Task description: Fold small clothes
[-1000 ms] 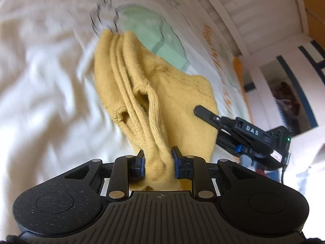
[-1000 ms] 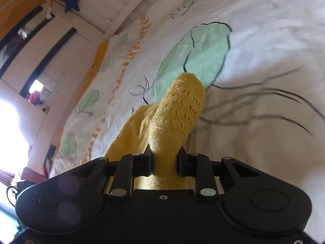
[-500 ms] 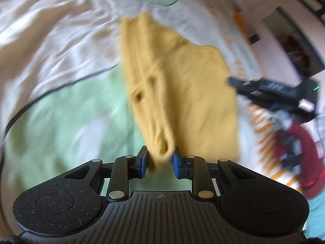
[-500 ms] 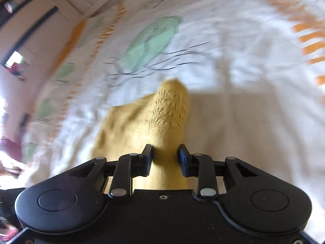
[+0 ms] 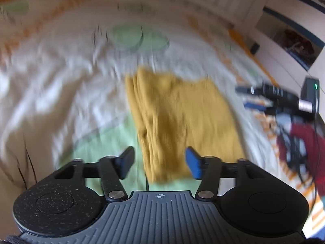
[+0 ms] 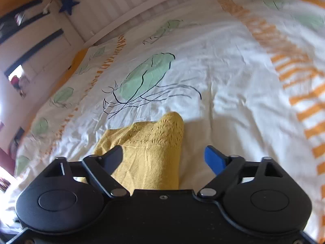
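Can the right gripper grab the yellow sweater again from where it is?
Probably yes. The right gripper is open, and the yellow sweater lies flat on the bedsheet right in front of it, partly between its fingers. Nothing sits in the way.

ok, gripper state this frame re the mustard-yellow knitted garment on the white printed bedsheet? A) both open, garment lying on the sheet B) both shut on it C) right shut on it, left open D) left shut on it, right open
A: the left gripper and right gripper both have their jaws spread wide, and the mustard-yellow knitted garment lies unpinched on the white printed bedsheet.
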{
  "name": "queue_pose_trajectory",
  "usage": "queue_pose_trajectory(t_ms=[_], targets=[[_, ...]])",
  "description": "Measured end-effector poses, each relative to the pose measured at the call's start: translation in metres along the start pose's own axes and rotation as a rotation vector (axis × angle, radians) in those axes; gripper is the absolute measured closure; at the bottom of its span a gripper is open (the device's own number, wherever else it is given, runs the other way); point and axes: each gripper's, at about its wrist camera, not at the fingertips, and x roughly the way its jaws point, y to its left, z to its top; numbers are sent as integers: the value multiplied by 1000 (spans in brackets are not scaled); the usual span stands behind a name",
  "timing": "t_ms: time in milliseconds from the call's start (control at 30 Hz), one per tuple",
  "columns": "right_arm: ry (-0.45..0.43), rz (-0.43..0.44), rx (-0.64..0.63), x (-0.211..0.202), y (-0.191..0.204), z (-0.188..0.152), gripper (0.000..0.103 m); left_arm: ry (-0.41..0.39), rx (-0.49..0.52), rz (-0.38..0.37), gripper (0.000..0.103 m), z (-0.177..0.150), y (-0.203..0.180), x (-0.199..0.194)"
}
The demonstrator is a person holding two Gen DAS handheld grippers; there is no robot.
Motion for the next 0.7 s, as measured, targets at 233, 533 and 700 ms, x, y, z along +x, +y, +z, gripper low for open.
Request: queue_pose_trajectory(t_ms=[233, 533, 700], targets=[[-37, 9, -64, -11, 10, 5, 0, -84, -27, 59, 31, 41, -7, 36], [-70, 13, 27, -19, -7, 15, 0, -22, 4, 120, 50, 62, -17, 96], [-63, 17, 32, -15, -7, 17, 0, 31, -41, 116, 75, 57, -10, 112]])
